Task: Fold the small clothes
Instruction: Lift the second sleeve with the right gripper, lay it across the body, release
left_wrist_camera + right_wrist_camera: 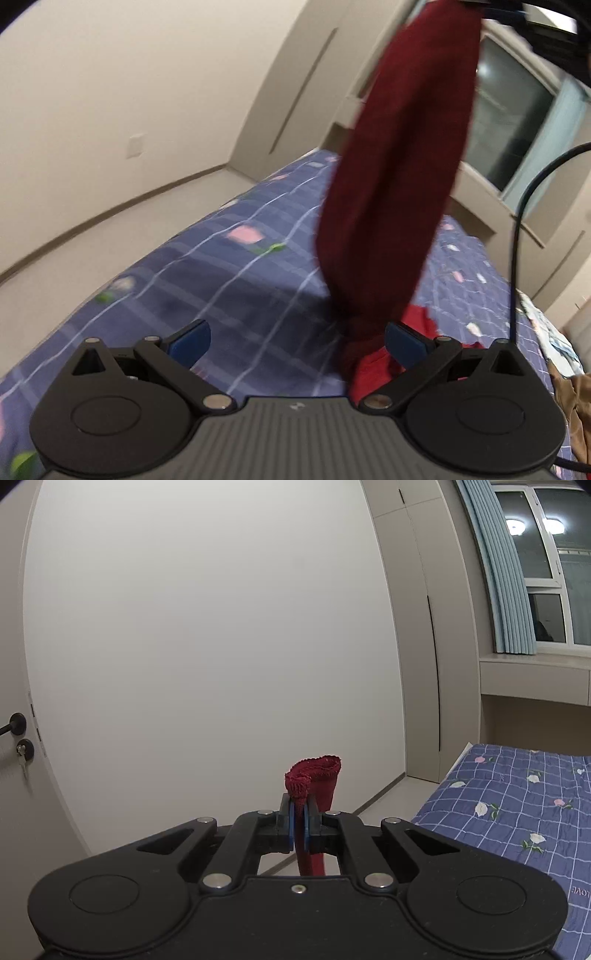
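Above the bed (221,280), a dark red sock (399,155) hangs long and slack, stretching from the top of the left wrist view down to the quilt. Its upper end runs up to black gear at the top edge of that view; its lower end bunches just beside the right-hand blue pad of the left gripper (297,339). That gripper's jaws stand wide apart, with nothing pressed between the pads. Whether the near pad touches the sock cannot be told through the blur. A brighter red garment (373,369) lies on the quilt under the sock's lower end, and a brown cloth (576,398) shows at the right edge. A black cable (517,236) loops down on the right.

From the right wrist view, the right gripper (299,827) has its jaws pinched narrow on the sock (314,779). The ribbed cuff stands up beyond the blue pads, its mouth partly open, and the rest of the fabric drops away under the gripper body. This gripper points toward a plain white wall (207,627), with a door handle (14,725) at the left edge. The bed's blue checked quilt (517,797), printed with small flowers, lies lower right. A tall wardrobe (417,627) and a window (546,561) with a pale blue curtain (495,572) fill the far right.
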`<state>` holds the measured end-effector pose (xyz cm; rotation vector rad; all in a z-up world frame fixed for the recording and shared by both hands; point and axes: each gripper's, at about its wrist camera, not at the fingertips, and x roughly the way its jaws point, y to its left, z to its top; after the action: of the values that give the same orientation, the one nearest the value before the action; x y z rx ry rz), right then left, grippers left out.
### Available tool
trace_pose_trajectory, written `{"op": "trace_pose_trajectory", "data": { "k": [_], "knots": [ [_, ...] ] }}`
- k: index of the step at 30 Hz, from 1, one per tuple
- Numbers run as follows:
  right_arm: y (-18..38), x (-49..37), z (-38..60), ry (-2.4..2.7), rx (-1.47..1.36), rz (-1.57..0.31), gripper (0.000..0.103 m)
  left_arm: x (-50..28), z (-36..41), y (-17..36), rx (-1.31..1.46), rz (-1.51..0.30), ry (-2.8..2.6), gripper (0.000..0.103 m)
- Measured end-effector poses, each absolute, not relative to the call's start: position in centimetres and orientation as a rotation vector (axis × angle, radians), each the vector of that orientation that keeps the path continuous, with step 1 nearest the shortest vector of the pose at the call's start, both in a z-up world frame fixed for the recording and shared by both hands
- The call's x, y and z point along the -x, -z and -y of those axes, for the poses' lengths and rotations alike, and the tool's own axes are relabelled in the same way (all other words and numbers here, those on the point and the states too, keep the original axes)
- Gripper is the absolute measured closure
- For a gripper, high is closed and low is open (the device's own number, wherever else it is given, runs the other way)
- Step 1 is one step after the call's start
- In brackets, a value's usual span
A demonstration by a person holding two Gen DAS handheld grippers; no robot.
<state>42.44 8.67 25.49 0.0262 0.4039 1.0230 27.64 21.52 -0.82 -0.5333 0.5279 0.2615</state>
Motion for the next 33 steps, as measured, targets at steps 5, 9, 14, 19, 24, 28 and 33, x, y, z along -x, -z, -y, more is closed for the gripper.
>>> {"op": "trace_pose_trajectory", "data": {
  "k": [5,9,14,19,24,28,33],
  "knots": [
    [-24.4,-43.4,-8.1,-1.022,-0.031,-0.418,0.099,-30.5,-20.3,-0.1,0.545,-0.467,-0.199,0.001],
    [-24.5,-44.1,-7.8,-1.031,-0.049,-0.415,0.099,-32.4,-18.4,-0.5,0.459,-0.465,-0.177,0.002],
    [-25.9,-43.8,-6.3,-1.033,-0.057,-0.372,0.099,-34.5,-16.8,0.5,0.371,-0.537,-0.223,0.062],
    [-26.1,-44.4,-2.0,-0.961,-0.096,-0.302,0.099,-35.3,-16.7,-0.1,0.294,-0.502,-0.292,0.095],
    [-22.1,-44.8,7.2,-0.796,-0.183,-0.269,0.099,-35.7,-14.4,-0.6,0.065,-0.471,-0.304,0.095],
    [-15.2,-43.8,15.2,-0.628,-0.253,-0.354,0.099,-34.7,-10.5,0.1,-0.150,-0.477,-0.279,0.095],
    [-5.2,-42.0,22.2,-0.439,-0.305,-0.541,0.099,-34.0,-5.9,2.3,-0.353,-0.521,-0.180,0.095]
  ]
}}
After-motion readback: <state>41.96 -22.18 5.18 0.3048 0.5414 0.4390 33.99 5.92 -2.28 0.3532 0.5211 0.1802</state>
